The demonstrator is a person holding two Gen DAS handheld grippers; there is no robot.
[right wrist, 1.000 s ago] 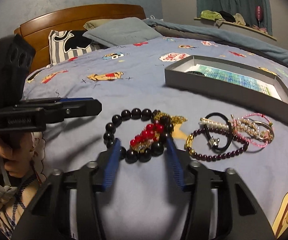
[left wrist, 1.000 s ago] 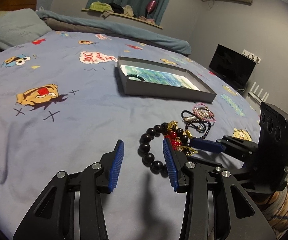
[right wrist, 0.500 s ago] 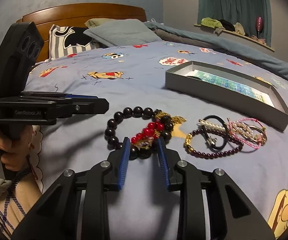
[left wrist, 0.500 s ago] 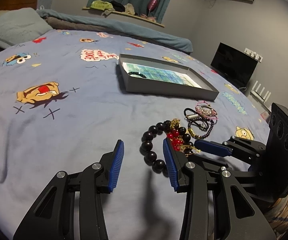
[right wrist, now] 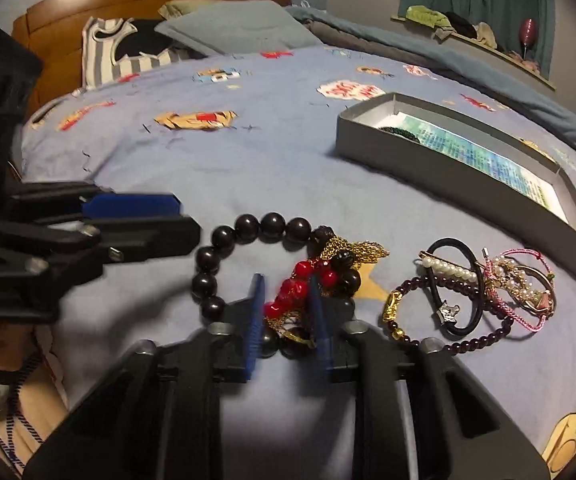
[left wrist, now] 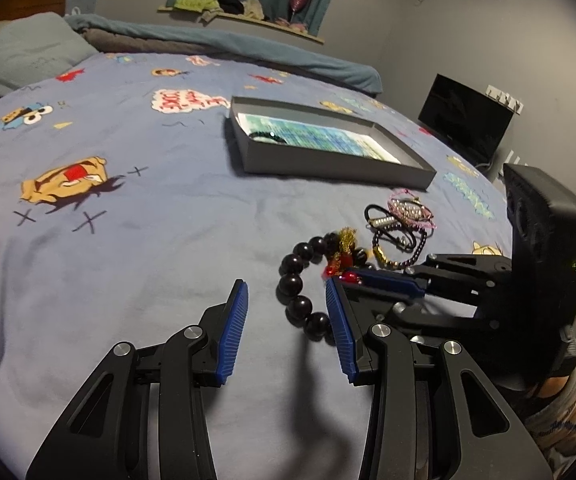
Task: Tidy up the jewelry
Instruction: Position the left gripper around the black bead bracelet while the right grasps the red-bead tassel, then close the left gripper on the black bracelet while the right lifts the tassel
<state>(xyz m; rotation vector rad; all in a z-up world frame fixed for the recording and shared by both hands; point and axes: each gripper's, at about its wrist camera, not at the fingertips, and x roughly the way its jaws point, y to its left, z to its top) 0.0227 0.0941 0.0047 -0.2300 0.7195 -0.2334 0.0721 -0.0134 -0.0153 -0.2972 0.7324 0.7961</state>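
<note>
I'm closing my right claw [right wrist: 286, 312] on the red beads [right wrist: 288, 294] (left claw [left wrist: 286, 322] idling apart, empty); next, I'm reckoning, lifting them clear toward the box [right wrist: 464, 184].

The left gripper [left wrist: 286, 308], black with ribbed blue pads, points down at a slant, its jaws parted with nothing pressed between them. The right gripper [right wrist: 286, 292], of the same black-and-blue build, also tilts downward, and its jaws are closing with a tangle of red beads and gold chain between the pads. Behind the left gripper's black body a hand [right wrist: 12, 392] in a striped sleeve shows at the frame edge, and a striped cuff [left wrist: 568, 396] shows behind the right one.
</note>
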